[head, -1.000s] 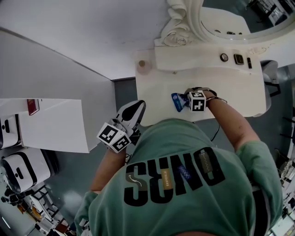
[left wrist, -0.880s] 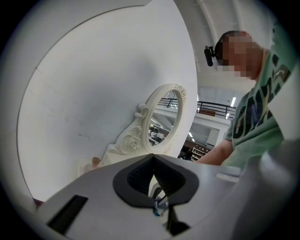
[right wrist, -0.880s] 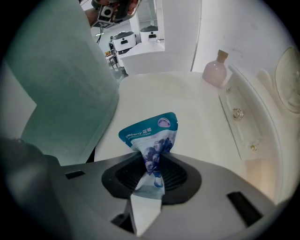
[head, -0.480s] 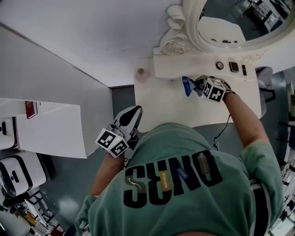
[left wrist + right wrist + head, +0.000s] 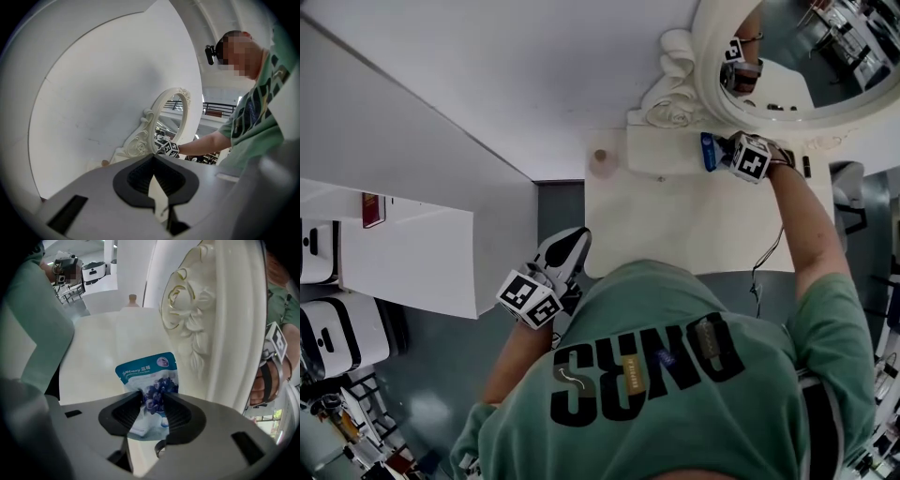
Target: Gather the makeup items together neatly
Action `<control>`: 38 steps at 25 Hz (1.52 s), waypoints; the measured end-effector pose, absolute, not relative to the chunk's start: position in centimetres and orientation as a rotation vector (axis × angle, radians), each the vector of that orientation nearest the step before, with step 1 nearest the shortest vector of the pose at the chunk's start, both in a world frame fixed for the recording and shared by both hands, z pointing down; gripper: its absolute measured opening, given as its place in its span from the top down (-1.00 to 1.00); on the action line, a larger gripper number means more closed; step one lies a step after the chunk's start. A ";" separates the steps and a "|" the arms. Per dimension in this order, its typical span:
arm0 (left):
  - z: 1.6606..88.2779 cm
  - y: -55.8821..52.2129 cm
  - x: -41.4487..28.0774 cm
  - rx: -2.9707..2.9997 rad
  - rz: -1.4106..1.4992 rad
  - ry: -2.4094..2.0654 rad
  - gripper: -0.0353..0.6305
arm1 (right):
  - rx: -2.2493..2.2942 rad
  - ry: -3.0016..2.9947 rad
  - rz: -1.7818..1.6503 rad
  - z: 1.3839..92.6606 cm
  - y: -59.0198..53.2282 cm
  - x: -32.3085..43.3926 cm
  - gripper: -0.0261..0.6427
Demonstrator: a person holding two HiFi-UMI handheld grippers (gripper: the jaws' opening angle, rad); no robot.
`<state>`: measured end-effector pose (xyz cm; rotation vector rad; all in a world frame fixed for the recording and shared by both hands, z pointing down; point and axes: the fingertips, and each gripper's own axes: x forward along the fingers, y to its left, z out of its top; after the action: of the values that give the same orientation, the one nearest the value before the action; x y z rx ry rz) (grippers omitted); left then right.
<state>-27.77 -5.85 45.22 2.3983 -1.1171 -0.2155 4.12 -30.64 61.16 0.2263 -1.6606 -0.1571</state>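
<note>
A blue blueberry mask sachet (image 5: 706,150) stands on edge at the back of the cream vanity table (image 5: 675,225), against the raised shelf under the mirror. My right gripper (image 5: 724,150) is at it. In the right gripper view the sachet (image 5: 147,380) shows face-on between the two black pads, and the jaws of my right gripper (image 5: 152,397) are opening, with a gap to the pads. My left gripper (image 5: 572,239) hangs off the table's front left corner, shut and empty, its pads (image 5: 140,176) meeting at the tips.
An ornate white mirror frame (image 5: 197,310) rises just right of the sachet. A small round-topped bottle (image 5: 600,157) stands at the table's back left corner. A dark small item (image 5: 806,167) lies on the shelf at the right. A white cabinet (image 5: 403,253) stands left.
My right gripper has carried the sachet from the table's middle up and right to the shelf under the mirror. The left gripper has stayed at the front left corner.
</note>
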 end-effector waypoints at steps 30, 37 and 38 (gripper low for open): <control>42.1 -9.9 -21.0 2.594 -0.314 -0.890 0.87 | 1.073 -2.543 0.429 43.8 -21.5 5.6 0.35; 39.9 -9.7 -13.5 2.653 -0.271 -0.918 0.87 | 1.193 -2.679 0.445 40.0 -20.0 14.6 0.60; 39.8 -9.7 -12.3 2.656 -0.267 -0.941 0.87 | 1.198 -2.706 0.446 39.5 -20.0 16.0 0.66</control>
<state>-12.30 -9.69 39.75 2.6559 -0.9409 -0.2670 16.04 -19.98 39.51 1.1976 -2.7059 0.4459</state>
